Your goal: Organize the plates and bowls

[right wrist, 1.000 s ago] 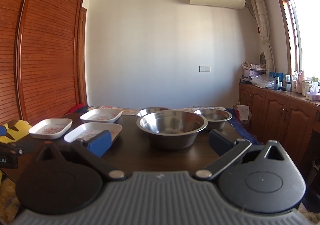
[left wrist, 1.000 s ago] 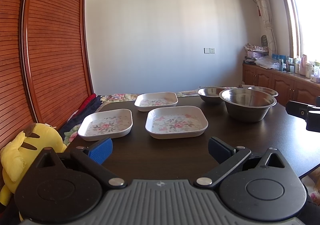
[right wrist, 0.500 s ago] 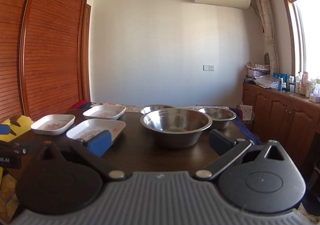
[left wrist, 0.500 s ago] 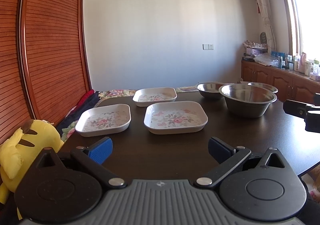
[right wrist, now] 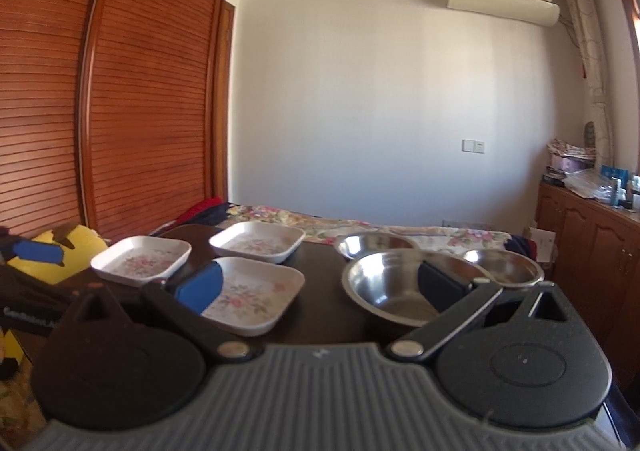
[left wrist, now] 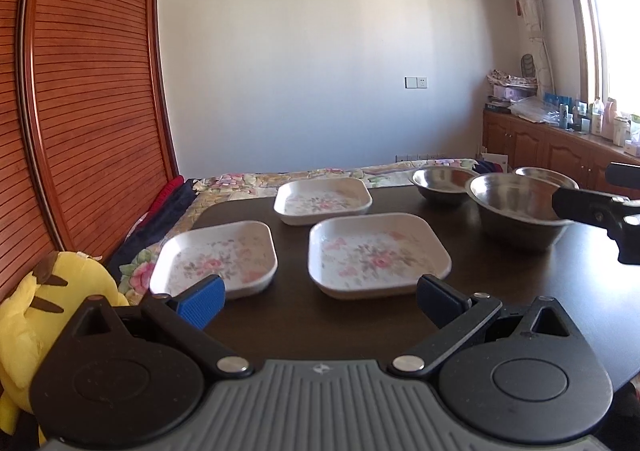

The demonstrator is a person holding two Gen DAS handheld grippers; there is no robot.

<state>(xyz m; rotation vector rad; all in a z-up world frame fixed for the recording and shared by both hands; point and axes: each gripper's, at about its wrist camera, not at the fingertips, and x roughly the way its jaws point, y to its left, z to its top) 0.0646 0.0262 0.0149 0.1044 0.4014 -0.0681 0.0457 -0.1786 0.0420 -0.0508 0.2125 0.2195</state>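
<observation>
On the dark table (left wrist: pixel 520 315), toward its left edge, sit three white floral plates: one by the left edge (left wrist: pixel 216 257), one nearer the middle (left wrist: pixel 378 257), one behind them at the far edge (left wrist: pixel 323 199). To the right stand three steel bowls, the large bowl (left wrist: pixel 516 207) in front and two smaller ones (left wrist: pixel 444 179) (left wrist: pixel 546 173) behind at the far edge. The plates look light, rigid and glossy, probably slippery; the raised rim at a near side or corner seems the best place to pinch. The bowls look thin, stiff and slick, so their lip is the likely hold. The left gripper (left wrist: pixel 320 297) hangs spread and empty before the plates; the right gripper (right wrist: pixel 320 287) is likewise spread, holding nothing, over the table's near edge. Each gripper could cross the other's path. A yellow plush toy (left wrist: pixel 44 315) sits off the left edge.
</observation>
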